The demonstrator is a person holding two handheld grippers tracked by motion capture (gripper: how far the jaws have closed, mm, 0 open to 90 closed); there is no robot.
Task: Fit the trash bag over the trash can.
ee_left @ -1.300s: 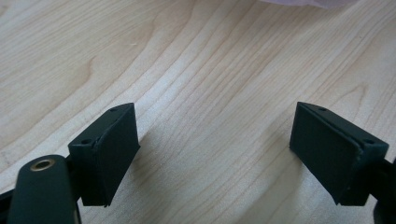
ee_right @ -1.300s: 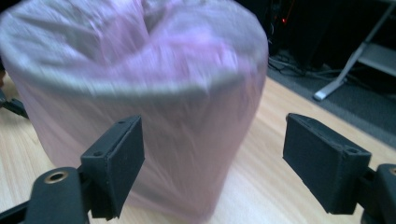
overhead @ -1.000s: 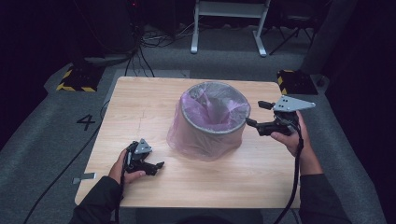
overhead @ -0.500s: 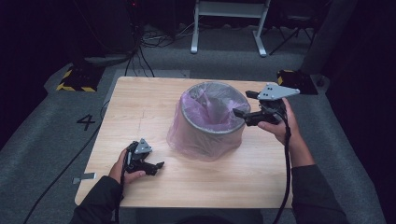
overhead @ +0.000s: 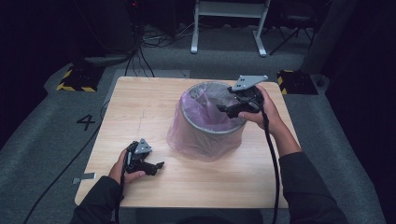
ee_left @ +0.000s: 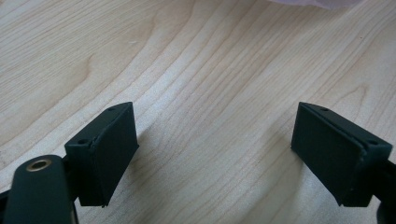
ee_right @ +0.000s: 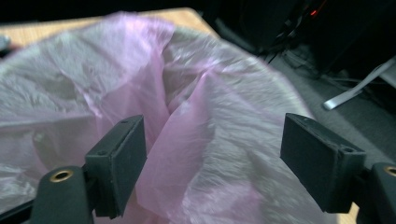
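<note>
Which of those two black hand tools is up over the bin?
The right tool, held above the bin lined with a pink bag. The left tool rests low by the table.

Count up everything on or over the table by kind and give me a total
Bin: 1
Pink bag liner: 1
Handheld grippers: 2, the left gripper low over the table and the right gripper above the bin's mouth
Total: 4
</note>
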